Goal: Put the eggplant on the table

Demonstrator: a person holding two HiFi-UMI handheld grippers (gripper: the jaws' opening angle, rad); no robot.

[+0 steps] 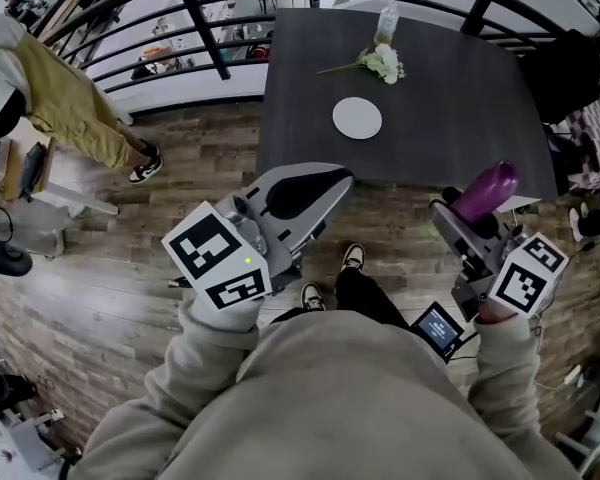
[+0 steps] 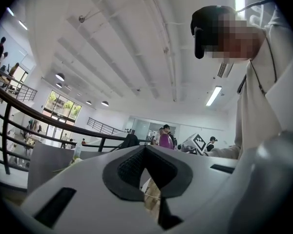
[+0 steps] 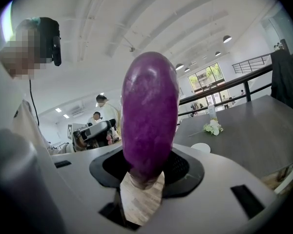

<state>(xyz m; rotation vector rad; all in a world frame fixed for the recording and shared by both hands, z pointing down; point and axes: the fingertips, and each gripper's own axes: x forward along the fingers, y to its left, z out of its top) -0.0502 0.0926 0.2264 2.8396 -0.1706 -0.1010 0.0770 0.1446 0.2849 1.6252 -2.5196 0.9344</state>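
Eggplant is riding in my right gripper, up in the air and not on the bench, just by the bench's near edge toward its right corner. In the right gripper view the fingers are clamping the purple body low down, one dark pad pressing on each side. The lower end is sitting between the pads and the rounded end is sticking well out past the fingertips, toward the bench. I am holding the left gripper short of the bench's near edge too, well apart from the eggplant. Its fingers are pinched together at the tips and carrying nothing. On the bench, a white plate is lying near the middle. A spray of white flowers is resting beyond it toward the far edge, beside a bottle. Off the bench's left side, a person in tan trousers is standing on the wooden floor.
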